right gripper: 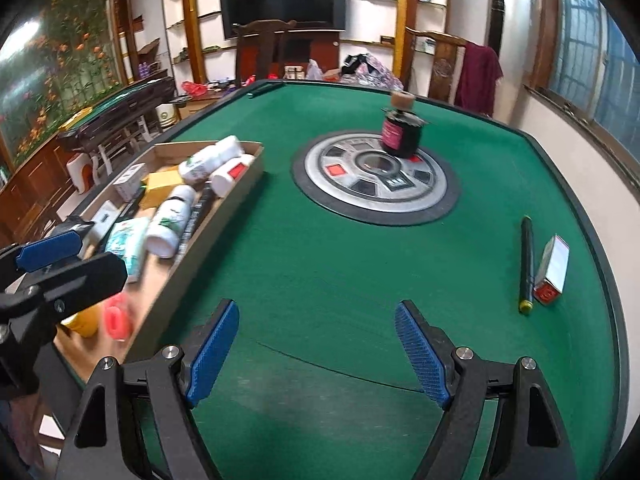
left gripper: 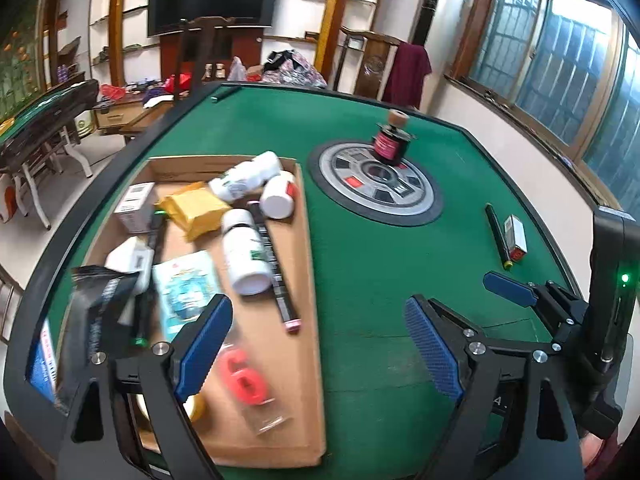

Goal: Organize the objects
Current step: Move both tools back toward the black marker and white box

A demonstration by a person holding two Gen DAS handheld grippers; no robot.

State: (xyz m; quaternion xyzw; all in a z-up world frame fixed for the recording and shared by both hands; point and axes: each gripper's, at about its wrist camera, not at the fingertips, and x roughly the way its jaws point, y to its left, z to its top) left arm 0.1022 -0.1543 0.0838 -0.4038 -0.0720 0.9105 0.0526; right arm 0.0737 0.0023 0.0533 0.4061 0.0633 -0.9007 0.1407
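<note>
A green felt table (right gripper: 320, 264) with a dark raised rim carries a shallow brown cardboard tray (left gripper: 308, 280) on its left side and a round grey metal hub with a black ring (right gripper: 376, 184) at its centre. The left gripper (left gripper: 318, 344) hangs above the tray's near right edge, its blue cross-hatched rubber pads spread wide with nothing between them. The right gripper (right gripper: 316, 344) hovers over bare felt near the front edge, its pads likewise wide apart and empty.

The tray holds a jumble: three smooth white plastic bottles (left gripper: 246, 252), a crinkled yellow foil packet (left gripper: 196, 210), a small white carton (left gripper: 134, 206), a long black marker with a pink end (left gripper: 276, 268), a pale blue printed sachet (left gripper: 184, 292) and a clear plastic bag with something red inside (left gripper: 246, 380). The near items are motion-blurred, and a black pouch (left gripper: 96, 312) at the left is partly hidden behind the left gripper's finger, so its label is unreadable.

On the hub's far edge stands a squat black jar with a pink label and a cork-coloured top (right gripper: 400, 132). On the right, a slim black pen with a yellow tip (right gripper: 527, 266) lies just beside a small white-and-red rectangular box (right gripper: 554, 276); whether they touch is unclear.
</note>
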